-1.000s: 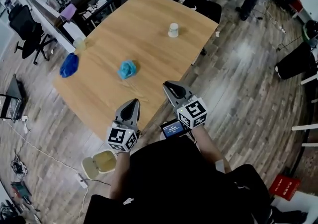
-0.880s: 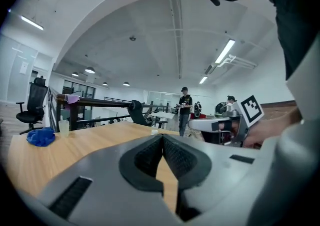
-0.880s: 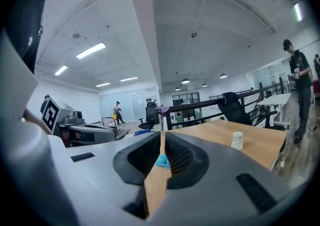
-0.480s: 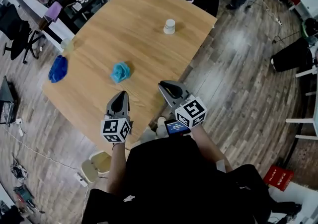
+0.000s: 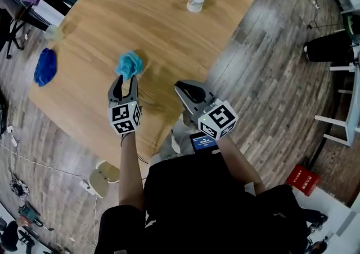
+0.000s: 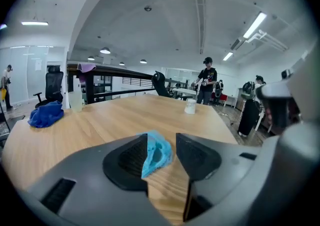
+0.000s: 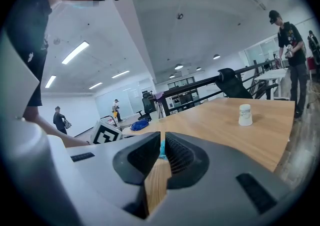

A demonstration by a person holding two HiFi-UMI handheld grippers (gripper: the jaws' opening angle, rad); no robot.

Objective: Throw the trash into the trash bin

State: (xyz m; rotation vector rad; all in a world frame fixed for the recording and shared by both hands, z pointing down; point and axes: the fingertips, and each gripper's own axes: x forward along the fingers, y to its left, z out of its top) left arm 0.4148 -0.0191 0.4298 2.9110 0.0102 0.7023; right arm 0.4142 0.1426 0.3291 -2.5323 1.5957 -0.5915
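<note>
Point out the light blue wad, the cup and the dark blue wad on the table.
light blue wad [image 5: 130,64]: head view, middle of the crumple.
cup [image 5: 195,3]: head view, its middle.
dark blue wad [image 5: 45,67]: head view, its middle, near the table's left edge.

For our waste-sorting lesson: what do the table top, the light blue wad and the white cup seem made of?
The table top: wood or wood-look laminate, matte; grain lines show. The light blue wad: crumpled thin plastic or tissue, soft folds; unclear which. The white cup: probably paper, matte, faint print.
</note>
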